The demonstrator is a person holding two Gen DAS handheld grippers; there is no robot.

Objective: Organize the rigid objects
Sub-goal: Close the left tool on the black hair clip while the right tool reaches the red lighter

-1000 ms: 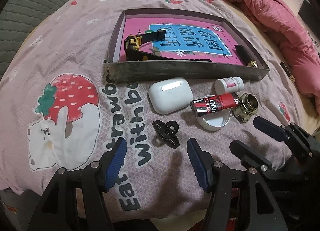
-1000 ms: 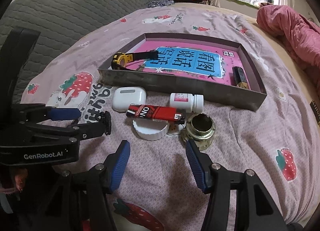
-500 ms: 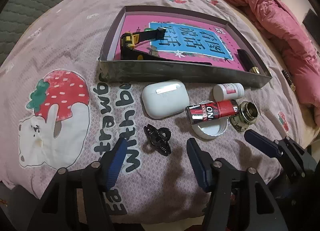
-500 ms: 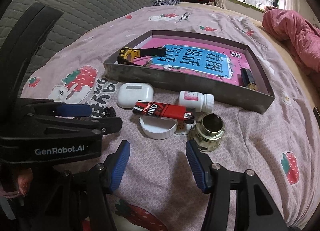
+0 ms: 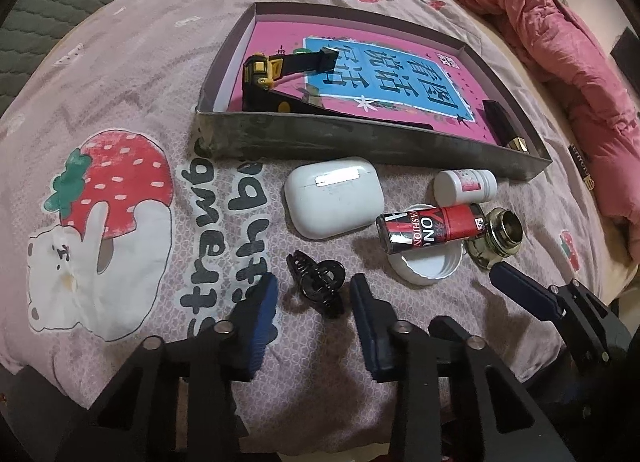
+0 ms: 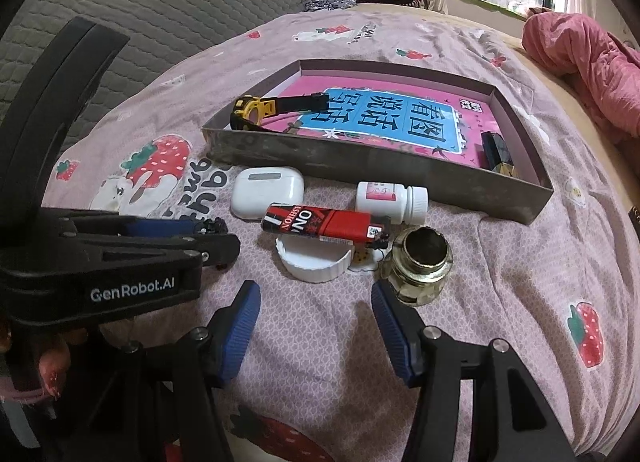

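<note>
On the bed (image 5: 132, 62) the box (image 5: 372, 144) sits at 12 o'clock, with the watch (image 5: 276, 70) in its 9 o'clock end and a small tube (image 5: 502, 124) at its 3 o'clock end. Just in front of the box lie the earbud case (image 5: 334, 196) and, at 3 o'clock from it, the little bottle (image 5: 466, 185). The lighter (image 5: 430, 228) lies on the round lid (image 5: 426, 264), the metal cap (image 5: 498, 238) is at 3 o'clock beside them, and the hair clip (image 5: 316, 282) lies at 6 o'clock.
</note>
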